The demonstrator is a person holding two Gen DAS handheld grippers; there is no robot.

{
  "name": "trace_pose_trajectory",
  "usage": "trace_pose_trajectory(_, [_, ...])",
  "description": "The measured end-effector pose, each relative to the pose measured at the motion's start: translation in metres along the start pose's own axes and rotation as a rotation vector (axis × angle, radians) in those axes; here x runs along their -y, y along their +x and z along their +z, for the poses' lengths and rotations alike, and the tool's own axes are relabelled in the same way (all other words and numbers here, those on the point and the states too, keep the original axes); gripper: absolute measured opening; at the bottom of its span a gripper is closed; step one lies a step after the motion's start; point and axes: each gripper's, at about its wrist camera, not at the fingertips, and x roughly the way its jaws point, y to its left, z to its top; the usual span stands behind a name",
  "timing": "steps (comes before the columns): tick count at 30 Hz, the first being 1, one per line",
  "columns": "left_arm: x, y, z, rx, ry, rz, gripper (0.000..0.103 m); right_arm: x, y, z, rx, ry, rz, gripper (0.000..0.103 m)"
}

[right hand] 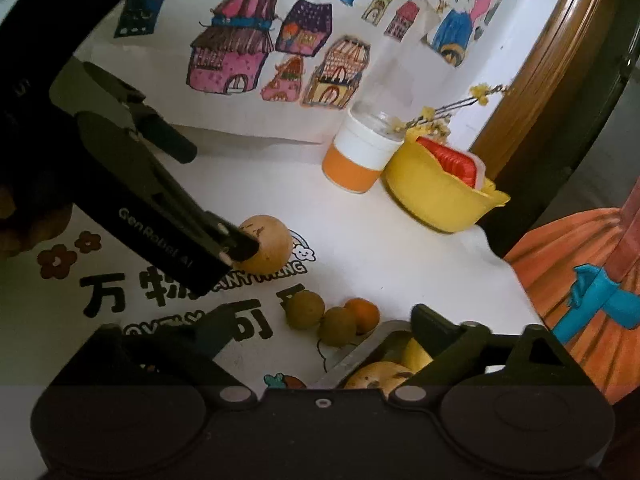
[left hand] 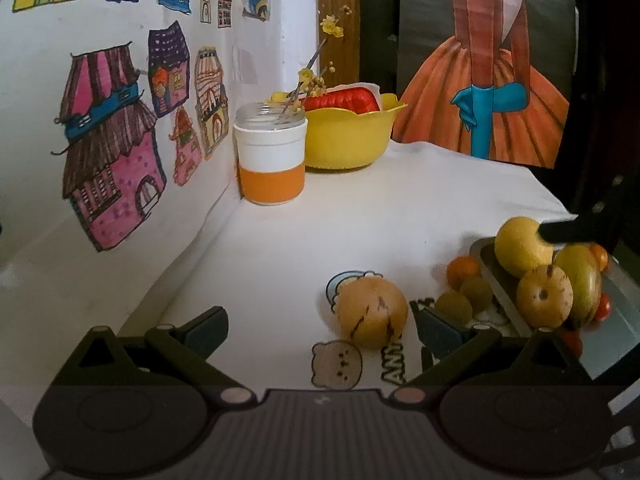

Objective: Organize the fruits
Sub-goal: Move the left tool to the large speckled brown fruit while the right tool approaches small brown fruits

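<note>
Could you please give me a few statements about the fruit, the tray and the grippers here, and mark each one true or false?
1. The left gripper is open. True.
2. The large tan fruit lies inside the metal tray. False: it sits on the white cloth, outside the tray.
3. Two small green fruits and a small orange fruit lie on the cloth beside the tray. True.
4. The yellow bowl is empty. False: a red item sits in it.
5. The jar with the orange band stands beside the yellow bowl. True.
</note>
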Motion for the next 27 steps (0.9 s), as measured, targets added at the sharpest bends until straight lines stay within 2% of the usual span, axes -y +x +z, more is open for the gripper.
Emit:
trace_pose_trajectory(9, [0.002,0.014,0.004,-0.014,-0.008,-0.051,0.102,-0.001,0.017,-0.002,-0.017,0.003,0.024,0.057])
trace_pose_trajectory(12, [0.005,0.016,0.004,-0.008,0.003,-0.054,0.099,-0.003,0.022,-0.002,-0.021,-0.002,0.034,0.051])
trace_pose_trajectory(21, [0.008,0.027,0.005,-0.034,0.003,-0.074,0.08,-0.01,0.029,0.002,-0.007,-0.063,0.029,0.043])
trace_pose_trajectory(27, [0.007,0.032,0.008,-0.04,-0.009,-0.084,0.068,-0.016,0.032,0.004,-0.005,-0.11,0.019,0.041])
